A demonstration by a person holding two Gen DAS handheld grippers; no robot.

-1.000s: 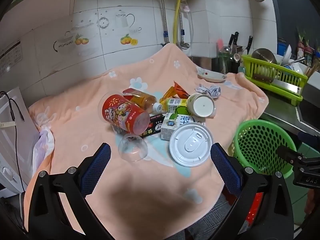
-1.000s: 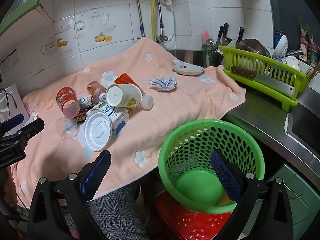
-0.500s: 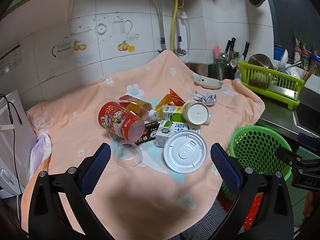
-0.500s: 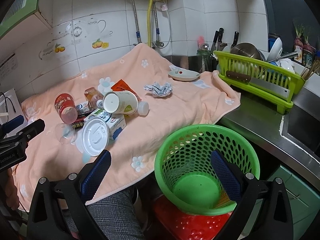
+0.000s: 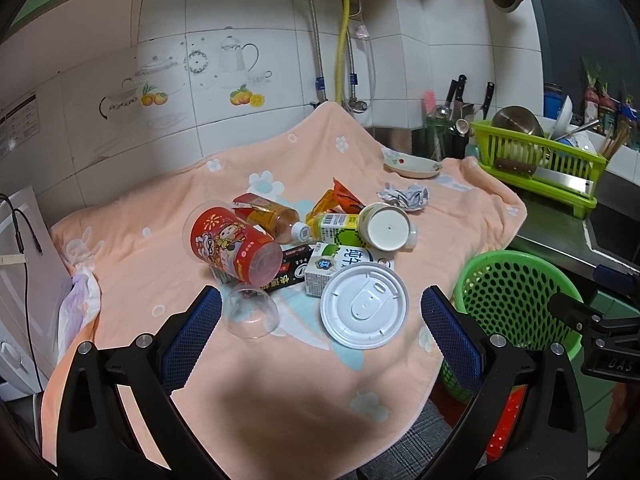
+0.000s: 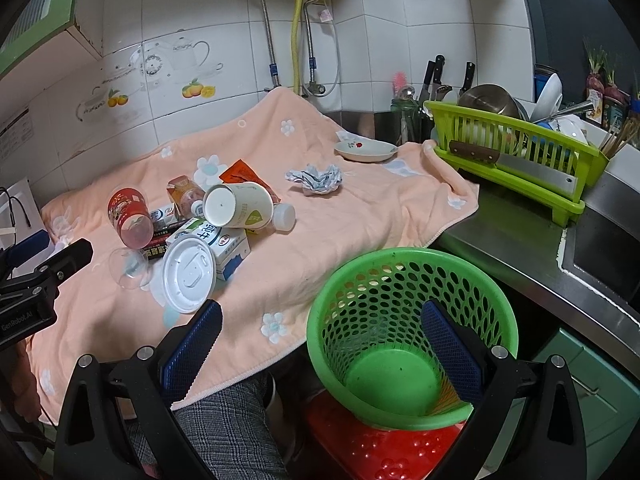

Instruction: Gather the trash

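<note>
A heap of trash lies on the peach towel (image 5: 168,224): a red printed cup (image 5: 232,246) on its side, a clear plastic cup (image 5: 250,310), a white round lid (image 5: 364,310), a milk carton (image 5: 340,264), a paper cup (image 5: 386,226), a tea bottle (image 5: 276,218), an orange wrapper (image 5: 340,198) and a crumpled paper ball (image 5: 404,196). A green mesh basket (image 6: 408,328) stands empty below the counter edge. My left gripper (image 5: 320,320) is open, held short of the lid. My right gripper (image 6: 320,336) is open over the basket's left rim.
A small dish (image 5: 412,166) sits at the towel's far edge. A green dish rack (image 6: 512,152) with a cleaver, bowls and knives stands on the steel counter at right, next to the sink (image 6: 600,256). A red stool (image 6: 384,448) holds the basket. Tiled wall behind.
Both grippers have drawn back and risen a little, so the trash heap and basket look slightly farther off. Nothing on the towel has moved.
</note>
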